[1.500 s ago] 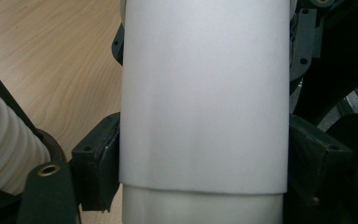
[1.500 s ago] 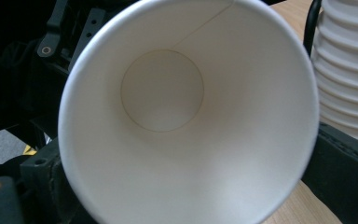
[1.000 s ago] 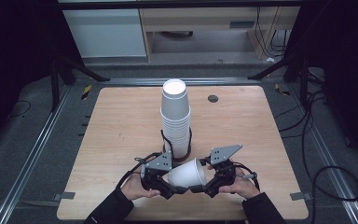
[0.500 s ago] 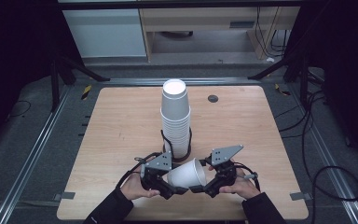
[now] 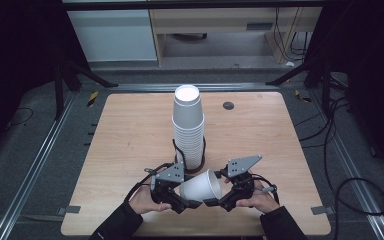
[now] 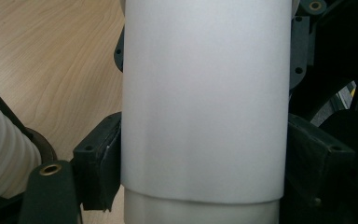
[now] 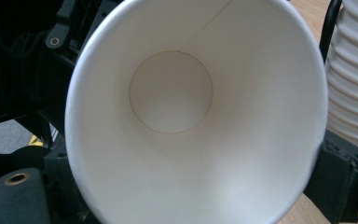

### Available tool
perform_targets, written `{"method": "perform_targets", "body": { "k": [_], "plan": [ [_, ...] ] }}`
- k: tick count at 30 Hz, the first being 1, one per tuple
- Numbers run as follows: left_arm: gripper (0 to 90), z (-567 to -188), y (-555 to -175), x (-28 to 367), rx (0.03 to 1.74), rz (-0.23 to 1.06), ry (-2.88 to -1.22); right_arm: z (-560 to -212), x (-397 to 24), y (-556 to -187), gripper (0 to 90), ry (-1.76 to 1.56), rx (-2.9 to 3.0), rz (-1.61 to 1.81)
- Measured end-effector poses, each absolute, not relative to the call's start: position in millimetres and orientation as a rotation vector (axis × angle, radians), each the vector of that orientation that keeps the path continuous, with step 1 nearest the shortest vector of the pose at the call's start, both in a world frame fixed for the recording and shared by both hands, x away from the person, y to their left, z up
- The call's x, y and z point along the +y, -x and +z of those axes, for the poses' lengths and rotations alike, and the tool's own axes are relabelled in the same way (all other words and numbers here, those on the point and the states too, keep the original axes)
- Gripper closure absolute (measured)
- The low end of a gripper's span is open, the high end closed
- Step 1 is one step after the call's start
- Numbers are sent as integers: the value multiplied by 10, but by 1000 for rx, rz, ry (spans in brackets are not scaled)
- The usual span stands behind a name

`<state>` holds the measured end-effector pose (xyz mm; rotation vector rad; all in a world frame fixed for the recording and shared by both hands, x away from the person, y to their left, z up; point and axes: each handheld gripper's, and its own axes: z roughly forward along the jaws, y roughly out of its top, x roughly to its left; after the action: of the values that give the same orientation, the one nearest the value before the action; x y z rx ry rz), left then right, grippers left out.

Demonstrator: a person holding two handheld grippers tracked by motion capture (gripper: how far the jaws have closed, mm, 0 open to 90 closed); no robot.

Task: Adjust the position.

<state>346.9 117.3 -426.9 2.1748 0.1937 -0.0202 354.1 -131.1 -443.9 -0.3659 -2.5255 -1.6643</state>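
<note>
Paper cup lies on its side at 6 o'clock on the table, between both grippers. Left gripper is clamped on its base end; right gripper has just been closing at the rim, pads look seated, likely a handover. Cup stack stands at 12 of them, clear.

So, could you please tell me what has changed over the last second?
The right hand-held gripper has just been closing its jaws on the rim end of the paper cup. The left hand-held gripper stays clamped on the cup's base end. Both hands and the cup stack stayed put.
</note>
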Motion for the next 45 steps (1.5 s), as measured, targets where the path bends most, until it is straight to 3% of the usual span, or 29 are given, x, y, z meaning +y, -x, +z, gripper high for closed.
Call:
{"method": "perform_targets", "body": {
  "k": [21,45],
  "plan": [
    [171,-4274,-3487,1323,273,29,-2193,-4318,-1491,-3589,112,436,-2549,-1728],
    [177,-4282,-3563,1877,639,183,-2102,-4088,-1900,-3778,109,818,-2693,-1730]
  ]
}}
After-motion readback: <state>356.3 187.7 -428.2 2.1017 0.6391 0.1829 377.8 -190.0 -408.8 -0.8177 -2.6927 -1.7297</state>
